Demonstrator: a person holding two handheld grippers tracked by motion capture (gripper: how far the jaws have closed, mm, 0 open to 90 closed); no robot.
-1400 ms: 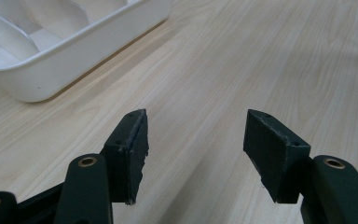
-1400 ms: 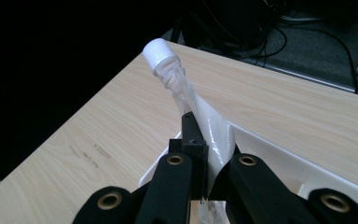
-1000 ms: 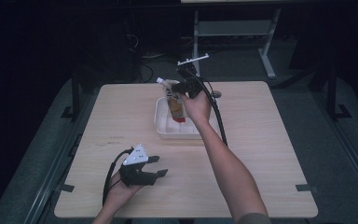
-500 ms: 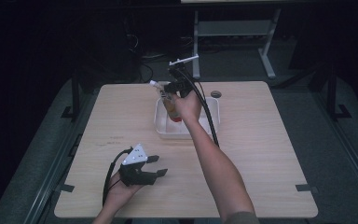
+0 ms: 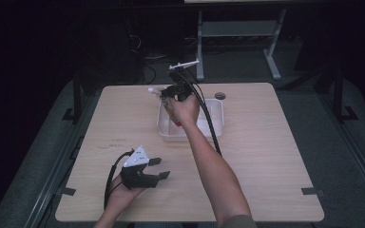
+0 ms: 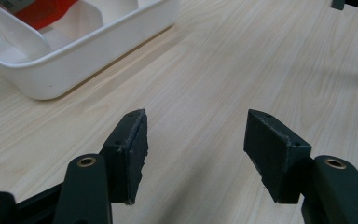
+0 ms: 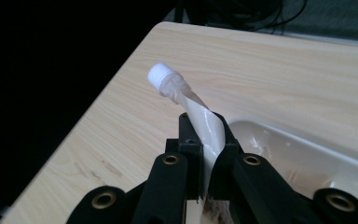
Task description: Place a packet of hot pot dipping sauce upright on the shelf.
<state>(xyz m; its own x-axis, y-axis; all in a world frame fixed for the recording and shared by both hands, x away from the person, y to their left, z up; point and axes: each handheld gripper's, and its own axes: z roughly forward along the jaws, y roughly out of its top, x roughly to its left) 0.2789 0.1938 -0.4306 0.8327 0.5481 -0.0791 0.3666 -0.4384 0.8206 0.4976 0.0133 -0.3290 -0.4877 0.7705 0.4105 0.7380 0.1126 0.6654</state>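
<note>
High view: the right gripper is held above the far-left corner of a white tray, which stands near the far edge of the tabletop, about midway along it. A white tube with a ribbed cap is pinched flat between its jaws, the capped end pointing toward the tabletop's far-left corner. In the right gripper view the tube is seen squeezed tight between the pads, which have just begun to ease apart. The left gripper is rested near the tabletop's near edge, left of centre, jaws spread with nothing between them. In the left gripper view the tray is seen holding something red.
</note>
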